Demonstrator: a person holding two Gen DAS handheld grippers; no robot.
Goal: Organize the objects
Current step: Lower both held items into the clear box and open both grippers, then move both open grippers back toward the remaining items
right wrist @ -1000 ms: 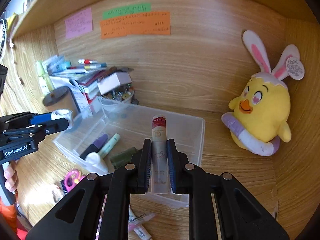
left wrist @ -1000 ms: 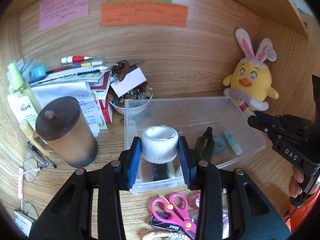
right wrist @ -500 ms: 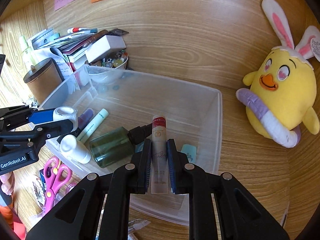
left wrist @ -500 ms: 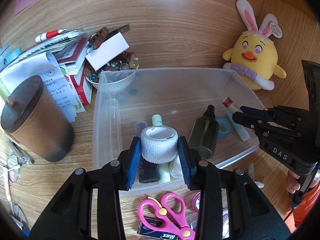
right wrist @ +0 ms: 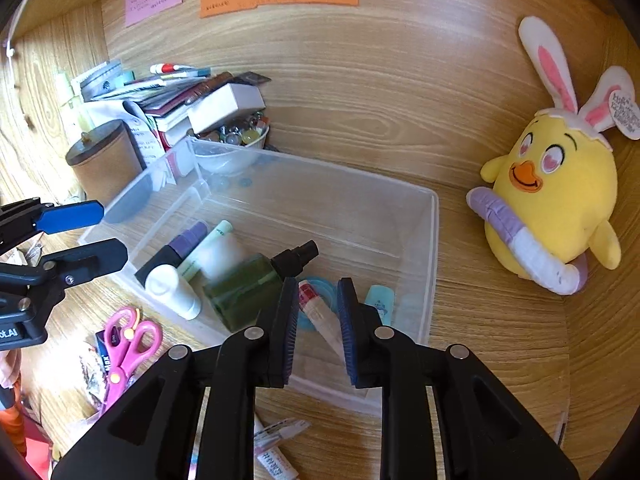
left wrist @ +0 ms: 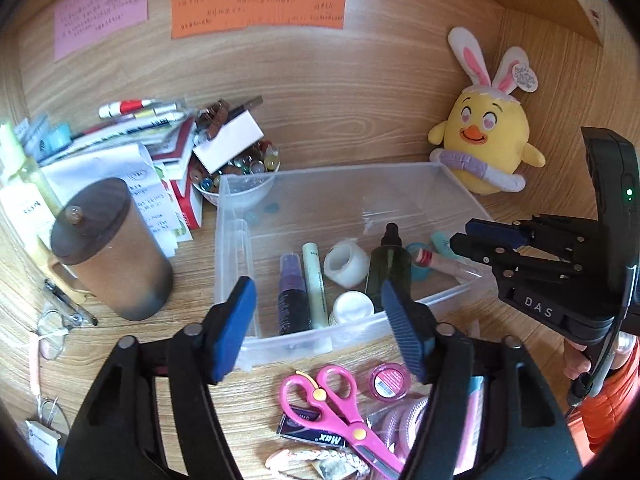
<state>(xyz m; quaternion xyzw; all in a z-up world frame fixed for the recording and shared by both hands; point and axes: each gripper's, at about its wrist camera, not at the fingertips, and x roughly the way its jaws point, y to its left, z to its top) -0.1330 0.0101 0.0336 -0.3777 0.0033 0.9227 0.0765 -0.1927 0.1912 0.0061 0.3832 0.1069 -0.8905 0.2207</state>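
Observation:
A clear plastic bin [left wrist: 236, 248] [right wrist: 434, 240] sits on the wooden desk. In it lie a white bandage roll [left wrist: 346, 263], a purple spray bottle [left wrist: 292, 292], a pale green tube [left wrist: 312, 280], a dark green spray bottle [left wrist: 390, 268] [right wrist: 252, 284], a white cap [left wrist: 352, 306] and a red-capped tube [right wrist: 320, 312]. My left gripper [left wrist: 320, 328] is open and empty above the bin's near wall. My right gripper [right wrist: 318, 328] is open over the red-capped tube, which lies loose in the bin.
Pink scissors [left wrist: 336, 404] [right wrist: 124, 344], a pink round tin [left wrist: 390, 382] and small packets lie in front of the bin. A brown lidded canister [left wrist: 108, 248] stands to the left. Stacked books and a bowl of beads [left wrist: 240, 176] are behind. A yellow chick plush [left wrist: 486, 140] [right wrist: 552, 200] stands at the right.
Both grippers have opened. The white bandage roll left my left gripper and lies in the bin. The red-capped tube left my right gripper and lies in the bin.

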